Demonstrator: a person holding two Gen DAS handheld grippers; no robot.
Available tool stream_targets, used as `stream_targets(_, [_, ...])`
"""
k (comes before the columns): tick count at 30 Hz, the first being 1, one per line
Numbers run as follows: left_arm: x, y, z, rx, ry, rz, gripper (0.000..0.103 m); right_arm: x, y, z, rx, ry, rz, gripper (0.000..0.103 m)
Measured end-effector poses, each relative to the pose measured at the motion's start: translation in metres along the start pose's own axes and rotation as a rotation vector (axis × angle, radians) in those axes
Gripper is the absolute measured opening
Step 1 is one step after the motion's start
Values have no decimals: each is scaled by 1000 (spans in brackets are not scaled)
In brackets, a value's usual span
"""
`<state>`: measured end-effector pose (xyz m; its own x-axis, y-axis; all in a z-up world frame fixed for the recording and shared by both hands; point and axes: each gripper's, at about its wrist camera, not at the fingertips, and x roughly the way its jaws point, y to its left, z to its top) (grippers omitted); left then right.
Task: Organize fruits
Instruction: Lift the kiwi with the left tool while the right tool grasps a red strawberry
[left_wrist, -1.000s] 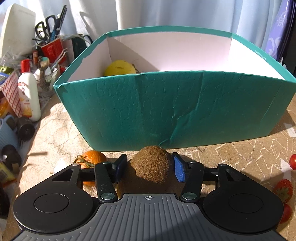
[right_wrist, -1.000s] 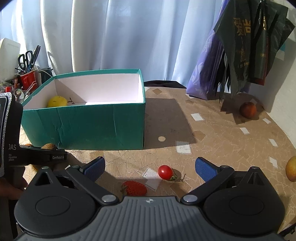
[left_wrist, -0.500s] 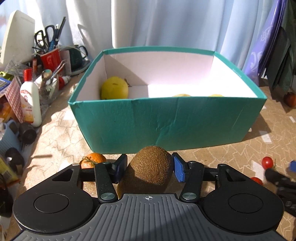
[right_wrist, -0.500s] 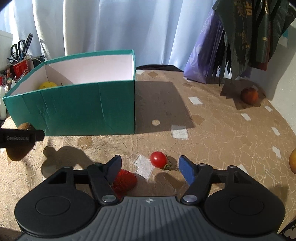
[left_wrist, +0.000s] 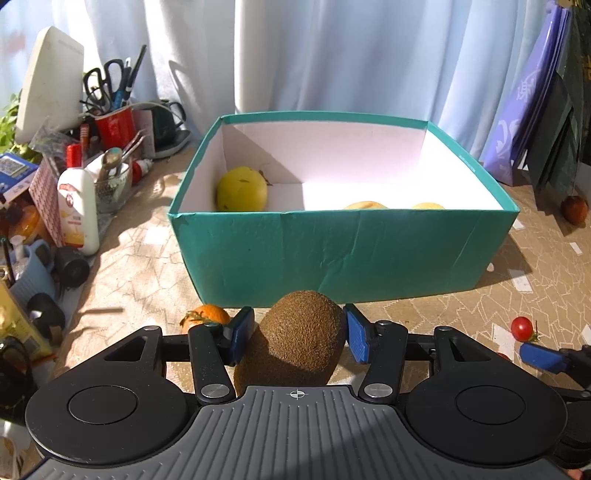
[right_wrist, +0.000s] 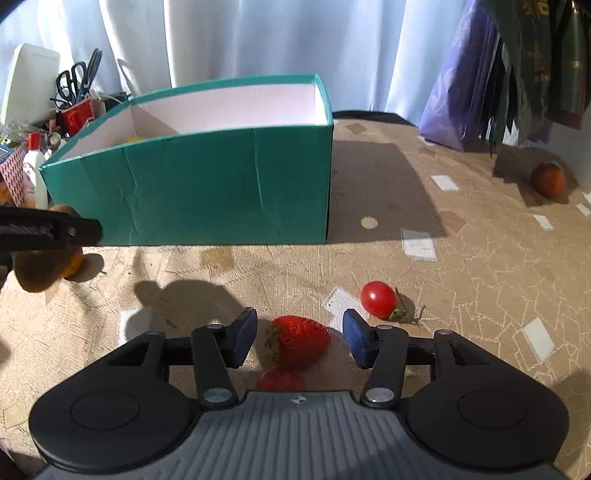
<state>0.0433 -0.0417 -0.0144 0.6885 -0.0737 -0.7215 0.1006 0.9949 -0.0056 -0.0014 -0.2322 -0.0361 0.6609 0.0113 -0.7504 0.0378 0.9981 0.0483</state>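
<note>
the left claw (left_wrist: 299, 334) gripped one fuzzy brown oval kiwi (left_wrist: 295, 341); the right claw (right_wrist: 299, 338) was closing around one glossy, seeded strawberry (right_wrist: 299, 343), pads apart from it.

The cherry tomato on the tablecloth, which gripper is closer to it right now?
Right. The right gripper is closing around a strawberry just beside the cherry tomato, pads not yet touching it. The left gripper holds a kiwi farther away, before the teal box.

Hard backlit sun — long shadows, fisheye-bent edges, slight blur.
</note>
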Motion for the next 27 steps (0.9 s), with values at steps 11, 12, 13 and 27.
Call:
stream_targets(11, [-4,1,2,-4,-2,-1,57,13,-4,-8,15,31,12,40])
stream_targets(12, [-4,1,2,-4,-2,-2,57,13,-3,-8,15,31,12,40])
stream_targets(13, [-4,1,2,-5,-2,-1,57,13,-3,-8,11,31,10,40])
stream_targets(27, [-13,-2,11,11,-21,-1,57,0,-7,-4,47,-12,10,39])
